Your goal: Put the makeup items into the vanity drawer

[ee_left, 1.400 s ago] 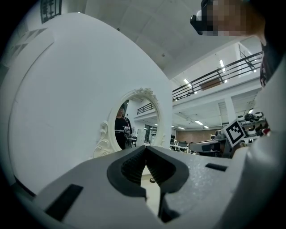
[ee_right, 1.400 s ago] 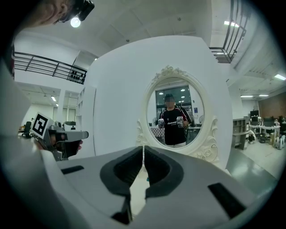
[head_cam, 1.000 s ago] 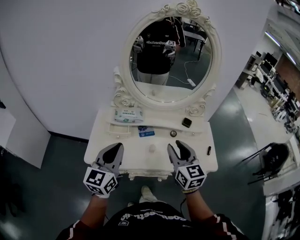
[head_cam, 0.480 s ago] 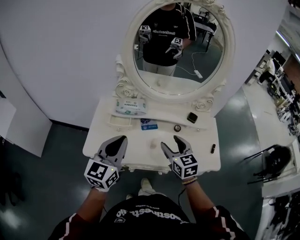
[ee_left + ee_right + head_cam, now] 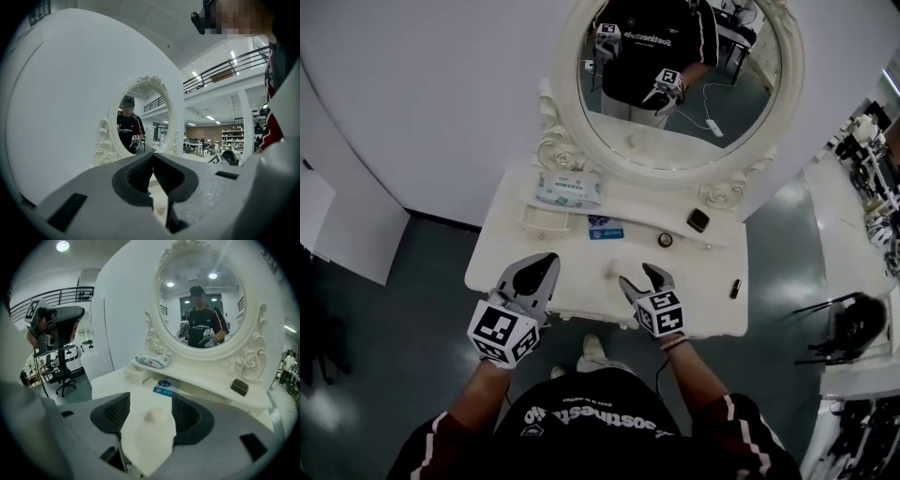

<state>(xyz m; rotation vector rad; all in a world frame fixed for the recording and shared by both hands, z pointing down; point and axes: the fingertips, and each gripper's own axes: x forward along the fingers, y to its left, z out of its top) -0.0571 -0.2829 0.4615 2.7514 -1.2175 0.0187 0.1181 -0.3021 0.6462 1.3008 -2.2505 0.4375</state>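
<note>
On the white vanity top (image 5: 516, 258) lie a blue packet (image 5: 606, 228), a small round pot (image 5: 665, 240), a black compact (image 5: 698, 220) and a dark lipstick (image 5: 735, 288). A small pale round thing (image 5: 612, 269) sits near the front middle. My right gripper (image 5: 640, 278) hangs over the front edge just right of it. Its jaws have just been opening and stand open with nothing gripped. In the right gripper view (image 5: 150, 399) the pale thing (image 5: 153, 416) shows on the top between the pads. My left gripper (image 5: 542, 267) is at the front left, pads (image 5: 140, 171) pressed together, empty.
An oval mirror (image 5: 675, 84) in a carved white frame rises behind the top. A wipes pack (image 5: 569, 190) lies on the rear shelf above a small drawer box (image 5: 539, 220). Dark floor surrounds the vanity. The person's shoes (image 5: 592, 352) show below the front edge.
The right gripper has sunk toward the vanity's front edge and its jaws have spread wider. The left gripper has drifted only slightly. The whole view has shifted, with the mirror higher in frame.
</note>
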